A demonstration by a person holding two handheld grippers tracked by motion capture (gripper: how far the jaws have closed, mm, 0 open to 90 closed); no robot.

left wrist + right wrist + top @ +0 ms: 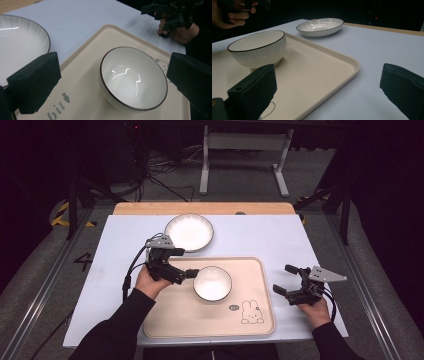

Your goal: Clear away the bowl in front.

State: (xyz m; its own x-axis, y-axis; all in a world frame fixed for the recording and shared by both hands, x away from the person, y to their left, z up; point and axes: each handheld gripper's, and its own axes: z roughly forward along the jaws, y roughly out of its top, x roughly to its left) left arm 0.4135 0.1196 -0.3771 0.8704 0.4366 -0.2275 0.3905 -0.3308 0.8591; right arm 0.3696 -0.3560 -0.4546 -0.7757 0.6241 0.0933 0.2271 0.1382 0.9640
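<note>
The white ceramic bowl (pixel 212 283) with its thin dark rim is sitting upright and empty near the middle of the beige tray (pixel 165 317), and I am treating it as the thing in hand. My left gripper (pixel 189 274) is hovering just beside the bowl's left edge, jaws spread wide, one pad on each side of the bowl as I look along them; I am not touching it yet. The bowl looks stiff, glazed and slick, with fine ribbing on the outer wall, and I am judging it fairly heavy for its size and liable to chip or slip. I am thinking the safest hold is across the rim, one pad inside and one outside the wall, closing gently.

Beyond the tray's far left corner, a shallow white plate (pixel 189 232) with a dark edge is lying on the pale blue table (pixel 260 235). My right gripper (pixel 285 279) is resting off the tray's right side, jaws parted and holding nothing.

On the tray I am reading part of a word, "bit", beside a small carrot mark (pixel 66 97), and a line-drawn rabbit (pixel 251 312) near one corner.
</note>
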